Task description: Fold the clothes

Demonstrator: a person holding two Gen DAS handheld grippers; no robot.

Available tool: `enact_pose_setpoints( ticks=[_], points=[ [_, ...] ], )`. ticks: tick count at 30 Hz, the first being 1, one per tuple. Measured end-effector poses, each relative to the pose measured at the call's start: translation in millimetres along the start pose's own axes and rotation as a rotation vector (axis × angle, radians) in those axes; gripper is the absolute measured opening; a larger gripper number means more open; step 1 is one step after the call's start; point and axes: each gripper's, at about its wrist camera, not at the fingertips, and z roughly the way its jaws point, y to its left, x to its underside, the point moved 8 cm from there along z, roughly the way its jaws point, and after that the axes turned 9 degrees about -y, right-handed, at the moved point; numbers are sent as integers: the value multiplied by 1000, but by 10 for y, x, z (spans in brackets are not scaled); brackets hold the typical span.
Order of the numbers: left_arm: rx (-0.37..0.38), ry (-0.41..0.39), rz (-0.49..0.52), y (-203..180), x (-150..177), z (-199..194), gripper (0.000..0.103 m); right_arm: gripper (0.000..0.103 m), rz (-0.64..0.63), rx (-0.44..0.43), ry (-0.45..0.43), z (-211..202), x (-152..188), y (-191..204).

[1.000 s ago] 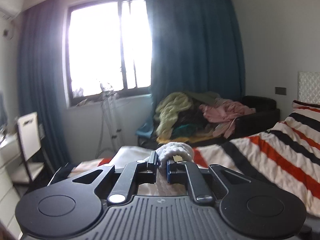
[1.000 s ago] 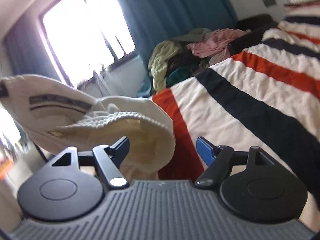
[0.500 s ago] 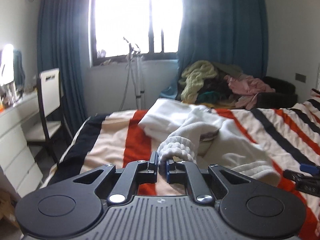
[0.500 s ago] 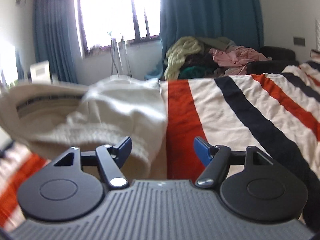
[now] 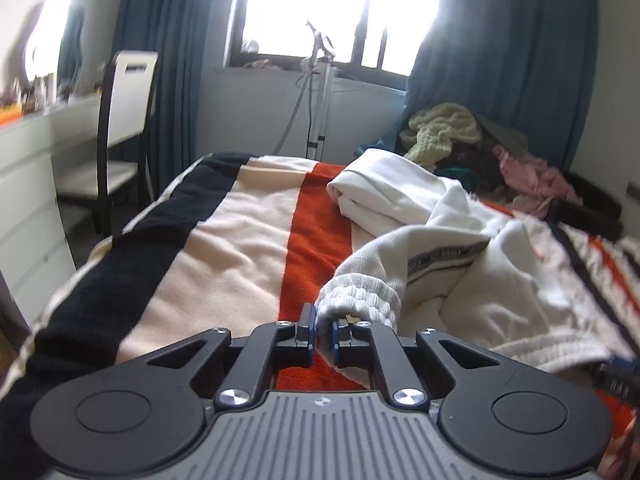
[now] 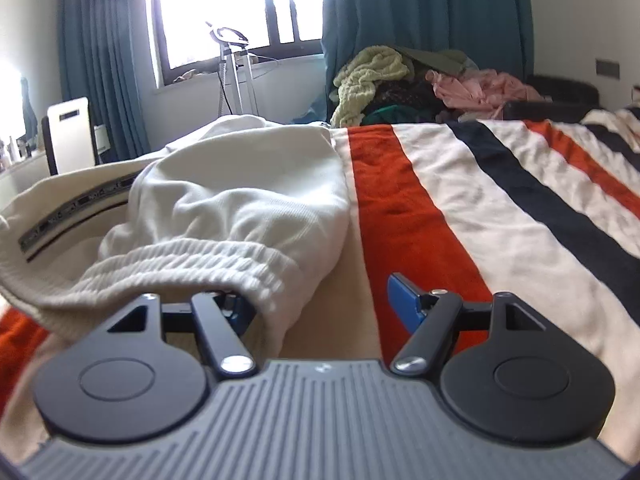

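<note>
Down onto the striped blanket (image 6: 500,184) near the bed's foot edge has come the white sweatpants (image 6: 240,200). My left gripper (image 5: 322,338) stays clamped on their ribbed waistband (image 5: 360,298); my right gripper (image 6: 324,308) gapes wide, holding nothing.

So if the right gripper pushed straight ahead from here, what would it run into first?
Probably the striped blanket: the open right gripper points low along the bed, its left finger tucked under the white garment's ribbed hem. Depth is hard to judge.

Both wrist views low over bed (image 5: 248,240), facing window (image 6: 224,4).
</note>
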Motion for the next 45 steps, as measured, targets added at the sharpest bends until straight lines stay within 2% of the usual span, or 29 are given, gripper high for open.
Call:
enact_pose_setpoints(
  ticks=[2, 3, 4, 7, 10, 15, 18, 20, 23, 25, 26, 29, 32, 34, 36, 38, 40, 43, 45],
  points=[
    [-4, 6, -1, -12, 4, 28, 9, 72, 16, -13, 6, 47, 50, 20],
    [-7, 10, -3, -9, 2, 42, 9, 67, 22, -19, 9, 58, 57, 23],
    [-8, 12, -7, -1, 0, 51, 9, 48, 27, -24, 12, 61, 52, 21],
    [2, 27, -43, 40, -5, 75, 9, 24, 40, -42, 12, 45, 19, 23],
    [-1, 69, -98, 109, 25, 100, 10, 17, 40, -75, -39, -111, -146, 42],
    [47, 103, -190, 142, 67, 44, 11, 16, -5, -104, -147, -535, -497, 97],
    [76, 174, -232, 146, 155, 15, 12, 16, -66, -110, -195, -816, -653, 160],
    [85, 236, -253, 156, 244, 7, 12, 16, -119, -108, -161, -888, -601, 186],
    [82, 323, -238, 177, 409, -14, 12, 16, -149, -94, -47, -847, -341, 176],
    [81, 326, -242, 174, 405, -122, 12, 16, -136, -73, 50, -743, -116, 132],
    [97, 312, -263, 159, 359, -212, 9, 16, -115, -66, 93, -686, -6, 104],
    [160, 256, -350, 122, 189, -520, 12, 17, -100, -33, 177, -563, 242, 39],
    [211, 188, -411, 105, 58, -784, 18, 17, -75, -28, 179, -568, 254, 13],
    [254, 187, -431, 63, 40, -858, 27, 17, -67, -31, 161, -615, 206, 20],
    [294, 241, -451, -4, 99, -825, 44, 17, -61, -33, 146, -656, 165, 25],
    [303, 301, -464, -83, 213, -738, 48, 17, -60, -36, 136, -681, 141, 29],
    [301, 357, -461, -176, 349, -638, 49, 17, -52, -38, 136, -683, 130, 18],
    [321, 401, -510, -285, 479, -471, 51, 17, -39, -39, 138, -675, 121, 1],
    [288, 412, -484, -301, 532, -340, 51, 17, -44, -39, 136, -678, 120, 4]
  ],
)
